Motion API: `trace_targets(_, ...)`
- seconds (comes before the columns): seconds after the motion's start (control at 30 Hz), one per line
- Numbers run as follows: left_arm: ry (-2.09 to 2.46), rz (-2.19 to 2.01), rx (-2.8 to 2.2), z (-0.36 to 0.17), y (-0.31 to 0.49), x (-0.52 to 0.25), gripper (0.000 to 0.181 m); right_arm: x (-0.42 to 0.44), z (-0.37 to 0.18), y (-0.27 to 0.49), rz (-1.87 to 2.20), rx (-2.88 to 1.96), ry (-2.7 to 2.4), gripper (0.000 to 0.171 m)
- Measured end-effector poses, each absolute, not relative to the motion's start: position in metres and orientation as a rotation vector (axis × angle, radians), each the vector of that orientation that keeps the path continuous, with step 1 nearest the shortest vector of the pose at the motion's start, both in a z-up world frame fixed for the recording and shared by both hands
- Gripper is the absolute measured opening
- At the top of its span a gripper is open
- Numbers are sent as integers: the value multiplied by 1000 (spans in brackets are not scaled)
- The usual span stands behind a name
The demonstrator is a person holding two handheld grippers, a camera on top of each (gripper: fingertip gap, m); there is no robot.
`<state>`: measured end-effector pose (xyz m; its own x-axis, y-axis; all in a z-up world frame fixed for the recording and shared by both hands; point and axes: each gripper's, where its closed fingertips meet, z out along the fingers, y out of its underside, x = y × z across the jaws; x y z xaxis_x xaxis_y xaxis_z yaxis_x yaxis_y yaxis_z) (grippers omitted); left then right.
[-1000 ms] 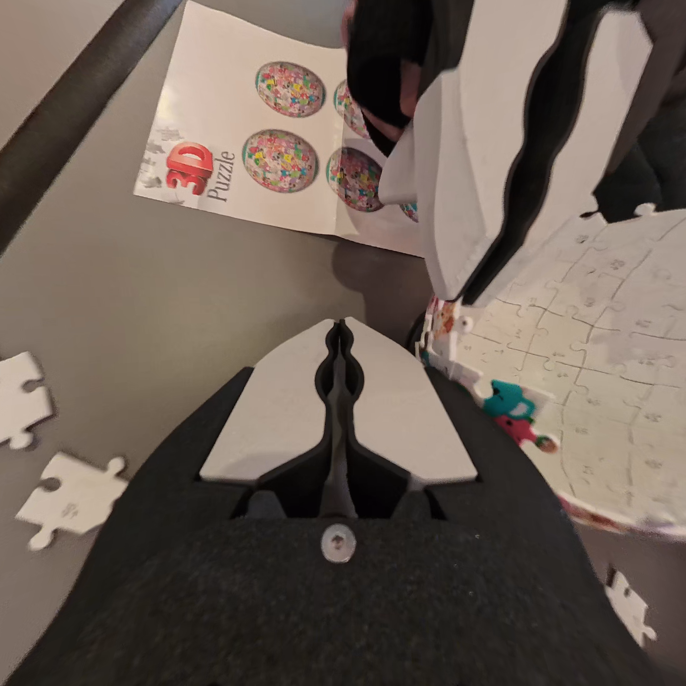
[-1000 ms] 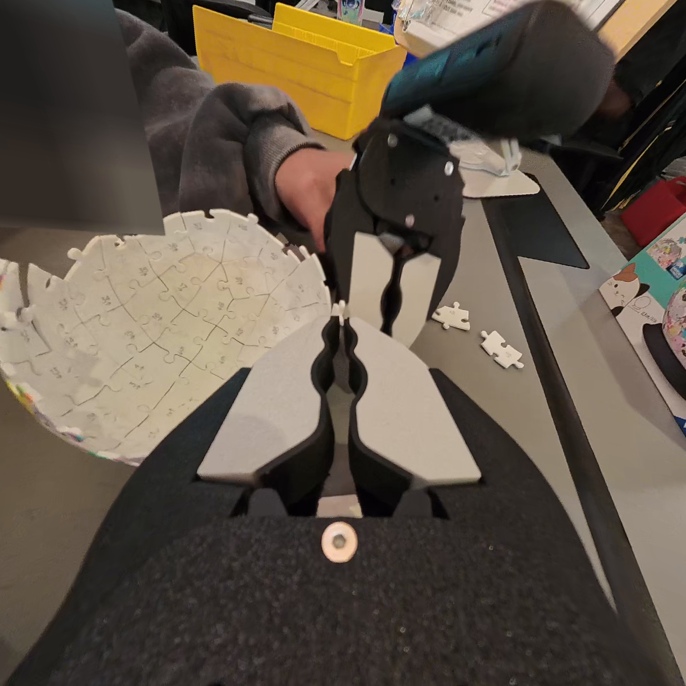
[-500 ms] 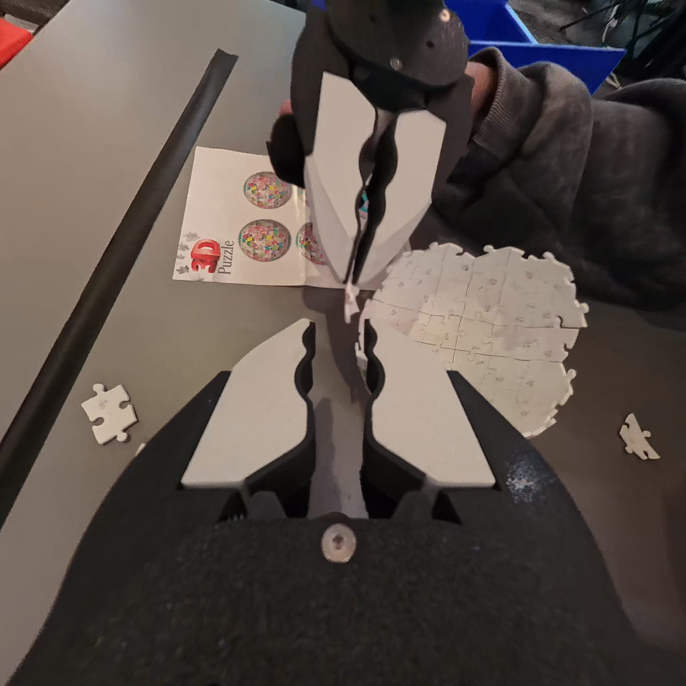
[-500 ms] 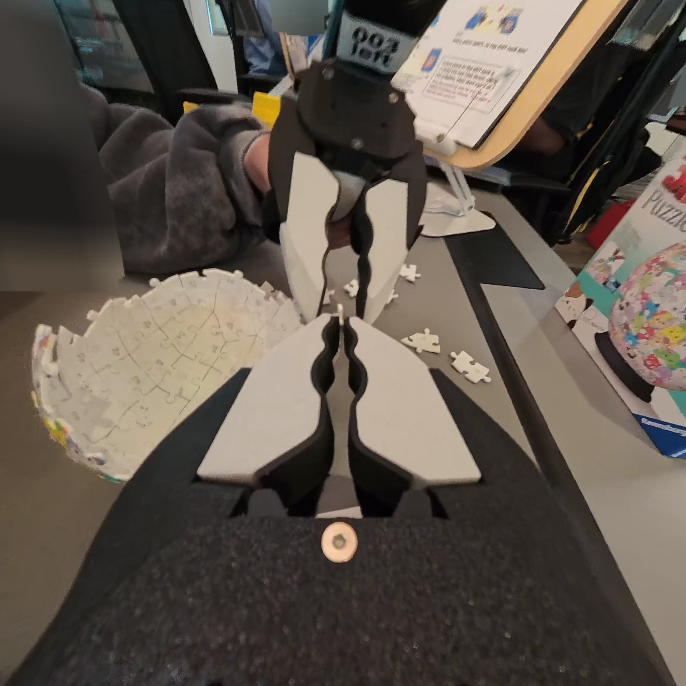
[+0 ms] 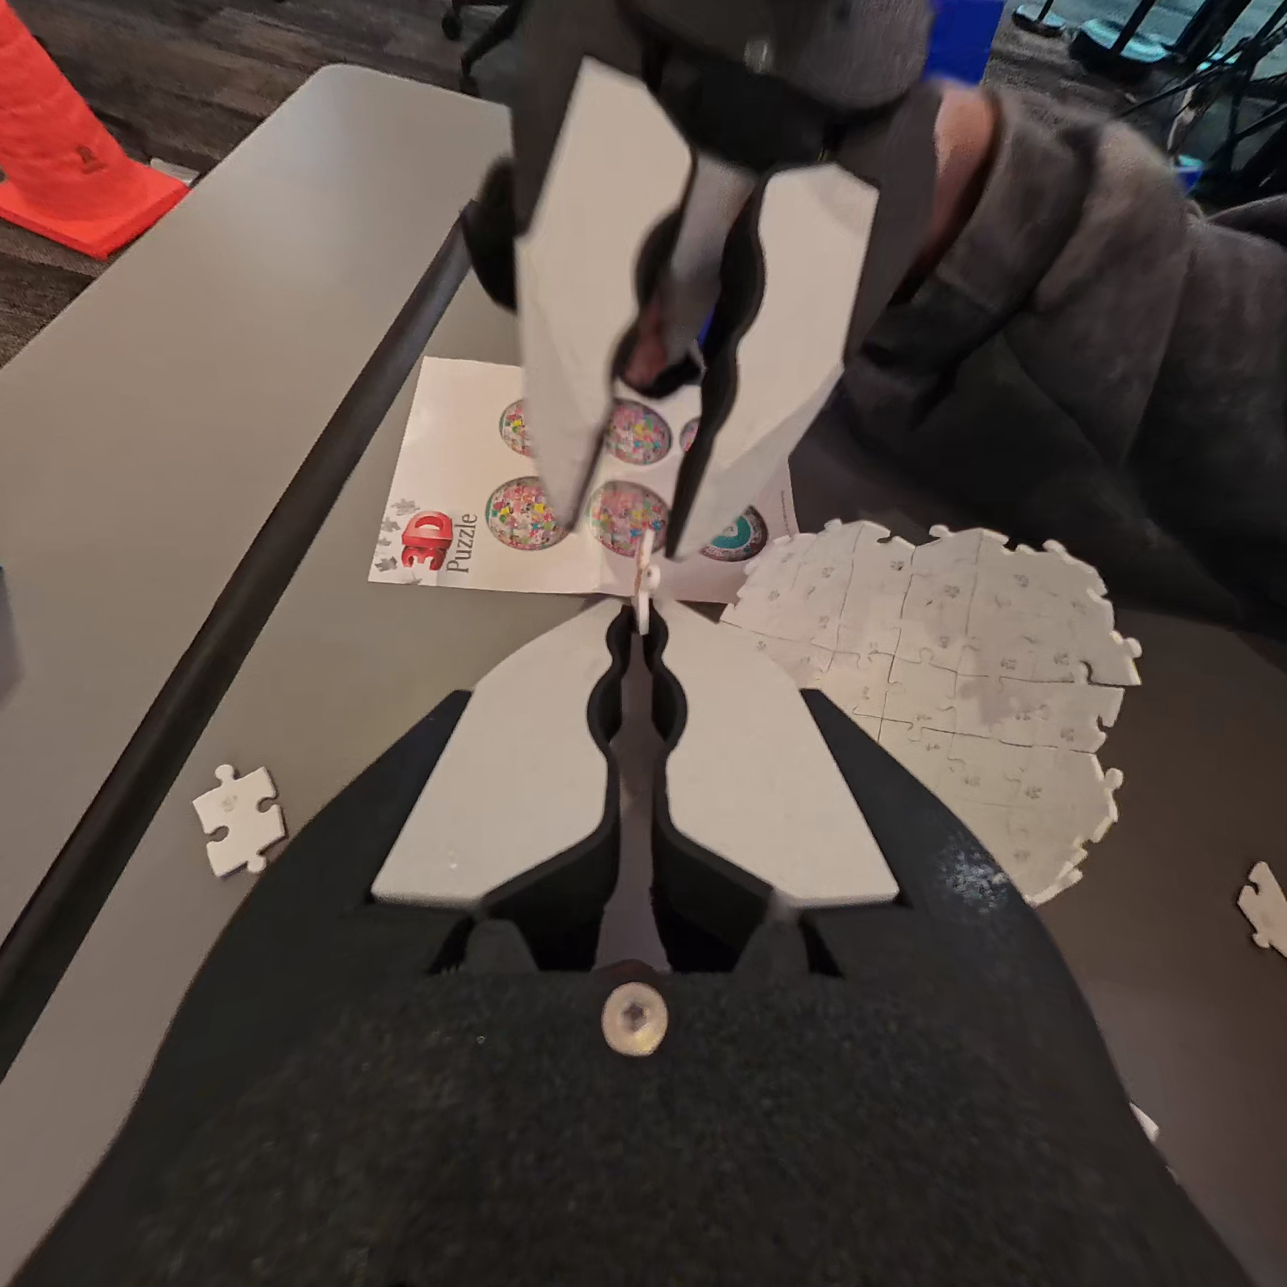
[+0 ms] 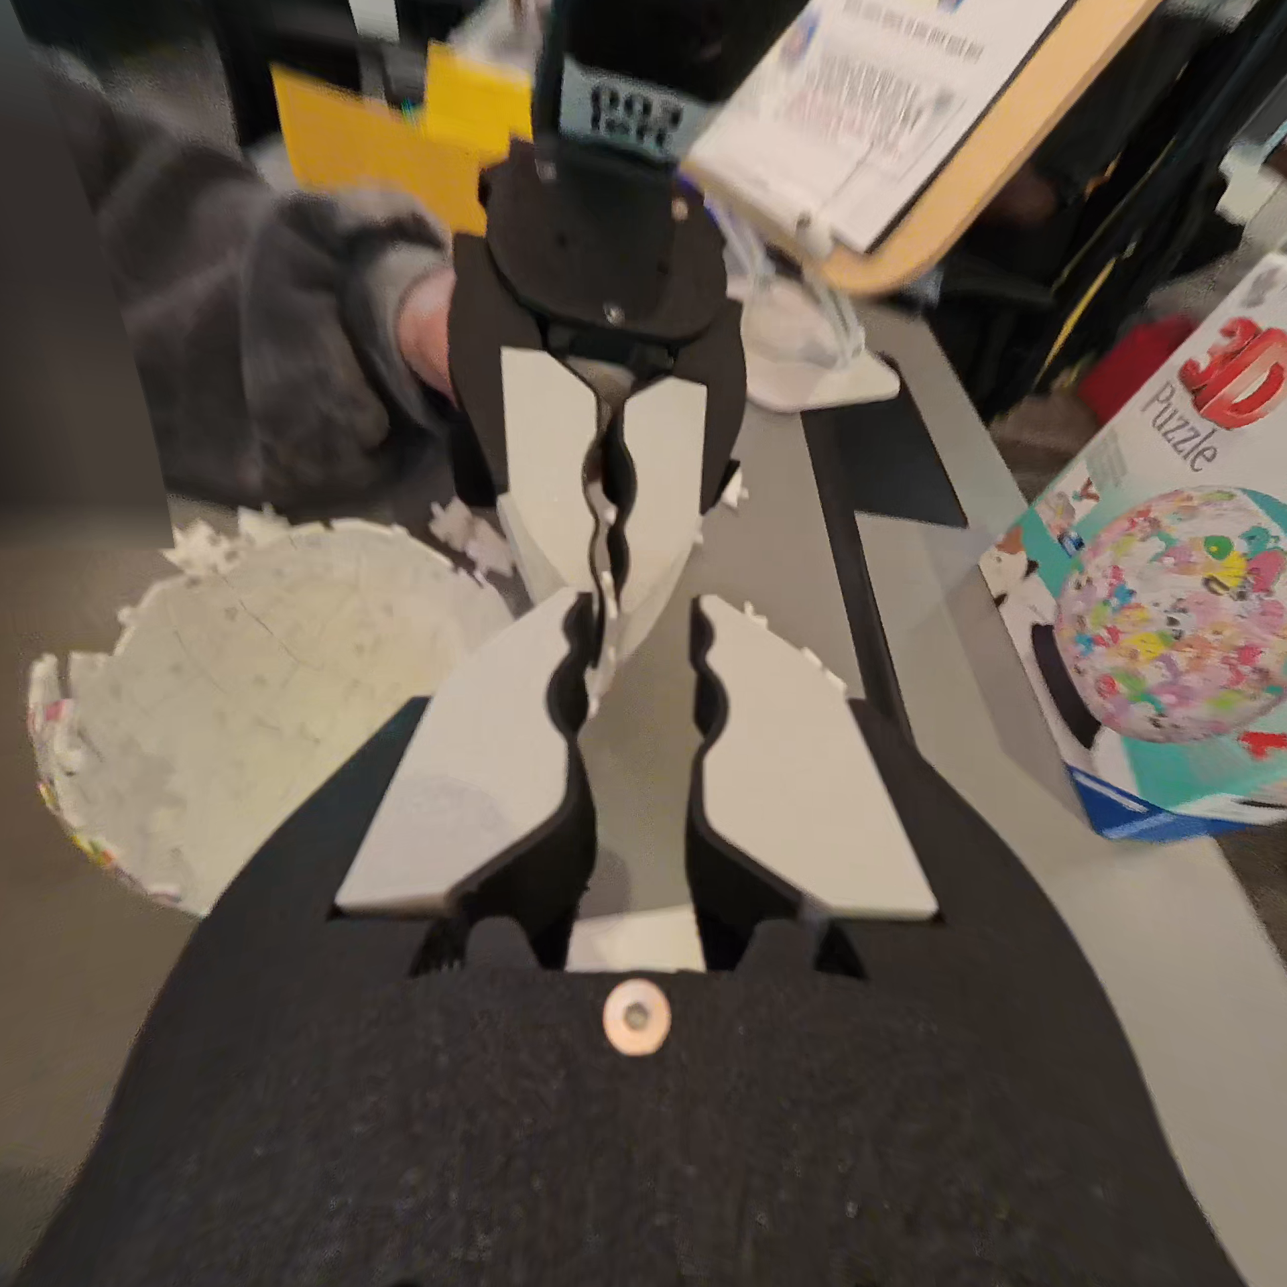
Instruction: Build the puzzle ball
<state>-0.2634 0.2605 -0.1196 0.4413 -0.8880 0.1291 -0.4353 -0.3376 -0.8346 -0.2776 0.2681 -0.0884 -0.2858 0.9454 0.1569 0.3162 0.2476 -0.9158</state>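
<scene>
Over the grey table point(image 5: 209, 432), a handover: the left tool point(image 5: 642, 616) pinched the puzzle piece point(image 5: 645, 592); the right tool point(image 6: 644, 609) gaped, released. Next, I judged: seating it on the half-built ball point(image 6: 230, 703).

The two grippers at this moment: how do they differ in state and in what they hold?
The left gripper has its jaws shut on a white puzzle piece, held edge-on at the tips; the right gripper has its jaws spread apart and holds nothing. In the left wrist view the right gripper comes down from above, its tips beside the piece. Both share pale fingers with wavy black inner pads.
</scene>
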Motion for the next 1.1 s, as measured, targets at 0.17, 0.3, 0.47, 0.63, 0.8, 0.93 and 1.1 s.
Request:
trace_targets(0.17,1128,-783,-1967,-122,256,-260,2,-272,-90,261,775,-1194,-2076,19)
trace_targets(0.3,1145,-762,-1986,-127,255,-258,2,-277,-91,250,857,-1187,-2138,4)
trace_targets(0.47,1147,-770,-1991,-129,255,-257,2,-276,-97,252,800,-1192,-2171,2)
trace_targets(0.63,1148,-769,-1991,-128,255,-258,2,-273,-100,253,757,-1201,-2182,2)
trace_targets(0.8,1153,-756,-1995,-129,255,-257,2,-273,-102,253,772,-1222,-2183,2)
trace_targets(0.93,1179,-777,-1972,-128,253,-260,3,-271,-103,255,777,-1212,-2186,2)
trace_targets(1.1,1037,-919,-1994,-121,264,-289,14,-260,-107,242,841,-1116,-2230,2)
